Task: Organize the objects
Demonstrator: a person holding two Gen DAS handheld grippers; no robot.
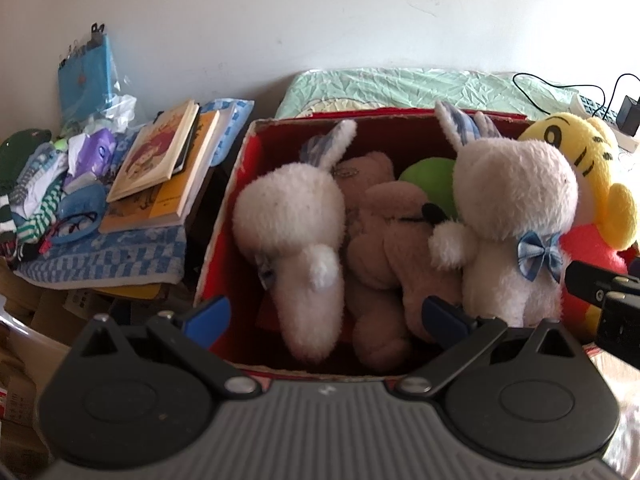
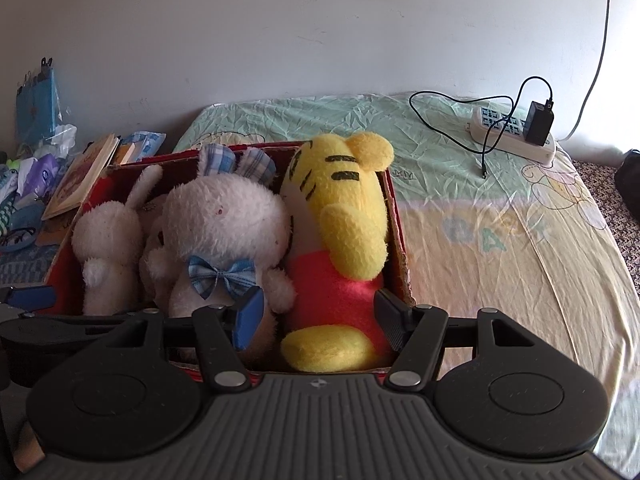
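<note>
A red cardboard box (image 1: 245, 168) (image 2: 400, 248) on the bed holds soft toys. In it are a white rabbit lying on its side (image 1: 288, 220), a brown plush dog (image 1: 384, 240), a green ball (image 1: 428, 176), a white rabbit with a blue bow (image 1: 516, 208) (image 2: 224, 224) and a yellow tiger in red (image 1: 580, 168) (image 2: 344, 240). My left gripper (image 1: 326, 316) hangs open over the box's near edge and grips nothing. Over the box's right half my right gripper (image 2: 320, 318) is open, with the tiger's red body between its fingers but not pinched.
Left of the box, a stack of books (image 1: 160, 168) lies on a blue checked towel (image 1: 120, 256) among socks and small clutter. A blue packet (image 1: 86, 76) leans on the wall. On the sheet (image 2: 480, 240), a power strip (image 2: 512, 132) with charger and cable sits far right.
</note>
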